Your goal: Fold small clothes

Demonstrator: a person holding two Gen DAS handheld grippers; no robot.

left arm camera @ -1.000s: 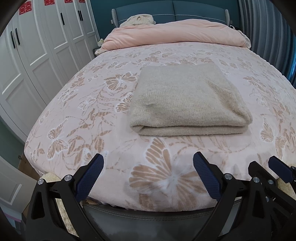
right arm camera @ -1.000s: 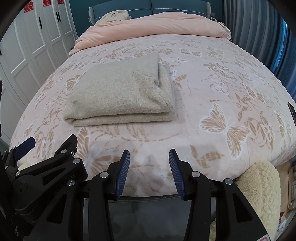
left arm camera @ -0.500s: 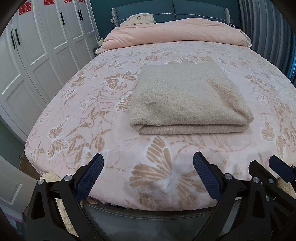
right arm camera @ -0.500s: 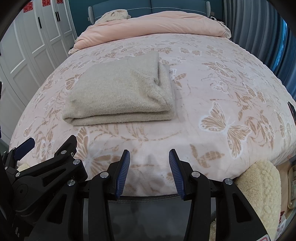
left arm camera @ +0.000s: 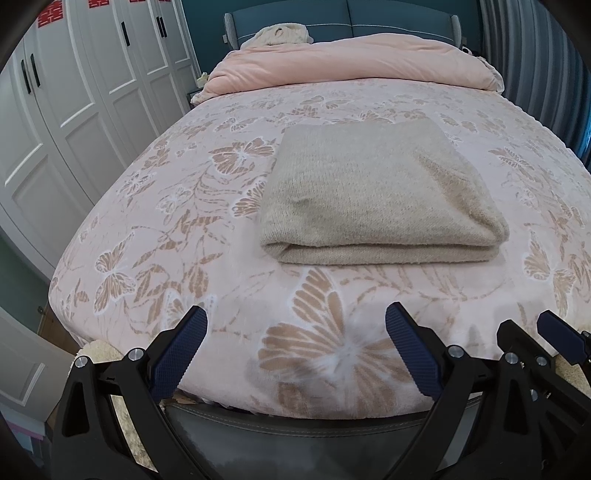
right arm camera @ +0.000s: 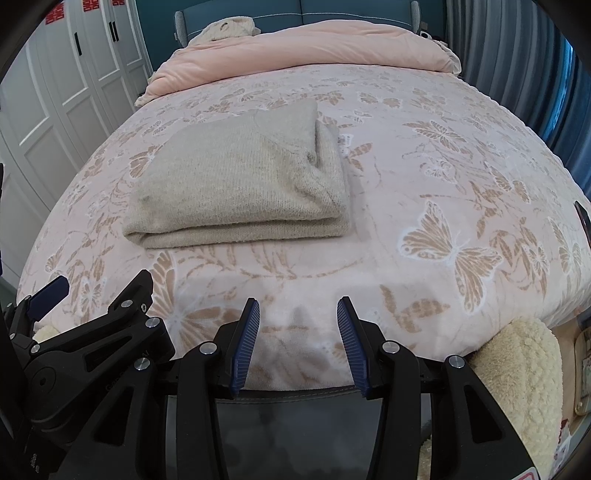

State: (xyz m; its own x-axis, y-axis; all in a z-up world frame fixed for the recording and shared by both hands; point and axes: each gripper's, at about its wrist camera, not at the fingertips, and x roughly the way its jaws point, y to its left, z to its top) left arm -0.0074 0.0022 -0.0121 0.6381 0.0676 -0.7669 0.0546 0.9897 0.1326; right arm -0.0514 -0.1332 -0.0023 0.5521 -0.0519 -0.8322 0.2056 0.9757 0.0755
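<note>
Nearest the cameras, both grippers sit at the foot of the bed [left arm camera: 155, 229], above its dark padded edge, and neither has hold of anything. The left gripper [left arm camera: 295, 347] is spread wide, its blue ribbed pads far apart; the right gripper [right arm camera: 297, 341] is parted more narrowly, also empty. The two tools are just beside each other, each showing at the edge of the other's view. Beyond them, on the butterfly-print blanket, lies the folded beige sweater [left arm camera: 373, 195], a neat layered rectangle with its rounded fold edge facing the grippers and its long axis running across the bed, left to right. It lies straight ahead of the left gripper and ahead and to the left of the right gripper, so the left looks better lined up with it, though both stand apart from it. The garment appears fully folded, so the task seems done or nearly so. Farther back, a pink duvet [right arm camera: 314, 48] is bunched against the blue headboard [left arm camera: 332, 14].
</note>
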